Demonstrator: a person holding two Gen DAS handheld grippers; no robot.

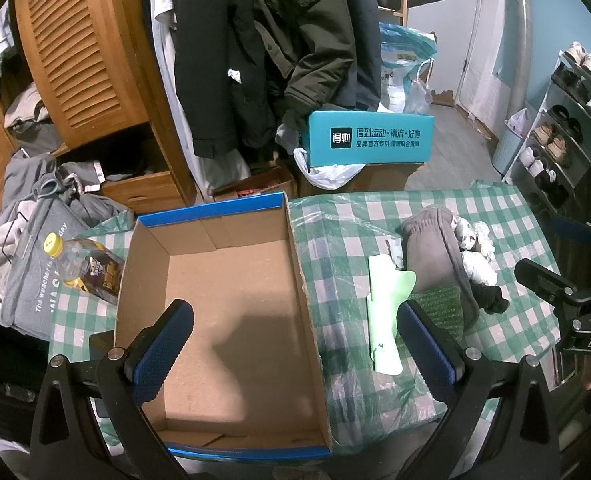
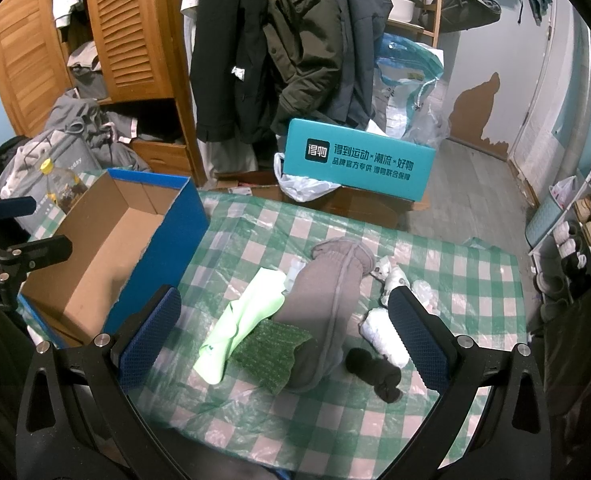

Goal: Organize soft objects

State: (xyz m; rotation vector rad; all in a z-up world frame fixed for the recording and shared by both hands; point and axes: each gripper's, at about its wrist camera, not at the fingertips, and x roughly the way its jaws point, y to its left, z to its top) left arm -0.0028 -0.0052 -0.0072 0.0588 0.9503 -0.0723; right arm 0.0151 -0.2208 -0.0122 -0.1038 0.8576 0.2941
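So far nothing is packed: both my claws, left gripper and right gripper, gape wide and hold nothing. Cardboard shoebox sits bare at left. Pile lies right: pale green cloth, dark green cloth, grey garment, black sock, white socks. Beyond, oil bottle and teal box; neither obstructs.

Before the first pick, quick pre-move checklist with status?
1. Cardboard box empty, open side up: ok.
2. Right claw open, holding nothing: ok.
3. Left claw open, holding nothing: ok.
4. Light green cloth reachable: not ok, its edge lies under the dark green textured piece.
5. Black sock lies apart from the grey garment: ok.
6. White socks count: cannot tell, bunched.
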